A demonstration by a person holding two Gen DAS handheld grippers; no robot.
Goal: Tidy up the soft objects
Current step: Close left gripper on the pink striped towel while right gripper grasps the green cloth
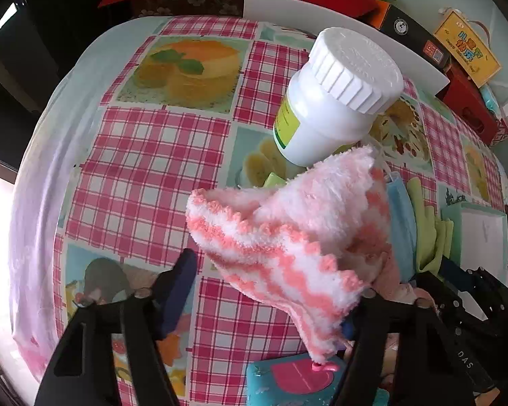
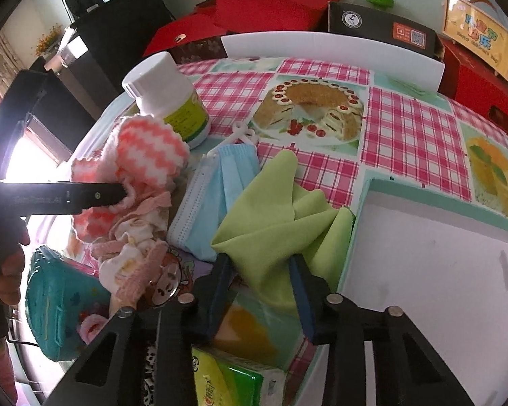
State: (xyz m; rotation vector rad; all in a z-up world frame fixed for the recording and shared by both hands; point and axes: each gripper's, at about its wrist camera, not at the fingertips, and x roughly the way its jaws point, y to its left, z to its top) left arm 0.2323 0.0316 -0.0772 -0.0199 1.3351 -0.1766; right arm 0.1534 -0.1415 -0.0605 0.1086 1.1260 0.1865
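**Soft goods on the checked table: two grippers, two cloths**

Item, left: the left gripper (image 1: 271, 291), pointed steeply down. The pink-and-white fluffy cloth (image 1: 288, 233) lay between its fingers, bunched toward the right-hand finger and draped over it, its long edge running slantwise from the left finger's side down to that finger's base. The left-hand finger (image 1: 179, 287) stood clear of the pile, so the jaws were part-open, nothing yet pinched. A white pill bottle (image 1: 335, 101) stood just beyond the cloth.

Item, middle: a blue face mask (image 2: 216, 199), lying beside the right gripper's left finger, untouched.

Item, right: the right gripper (image 2: 264, 267), narrowed round the green cloth (image 2: 277, 220). Both fingers met the cloth's near corner and the jaws were clenched on it; the cloth's length ran away from the jaws toward the table's middle. The white tray (image 2: 365, 203) sat immediately right of the jaws, the likely destination, and this hand was plainly the nearer to it.
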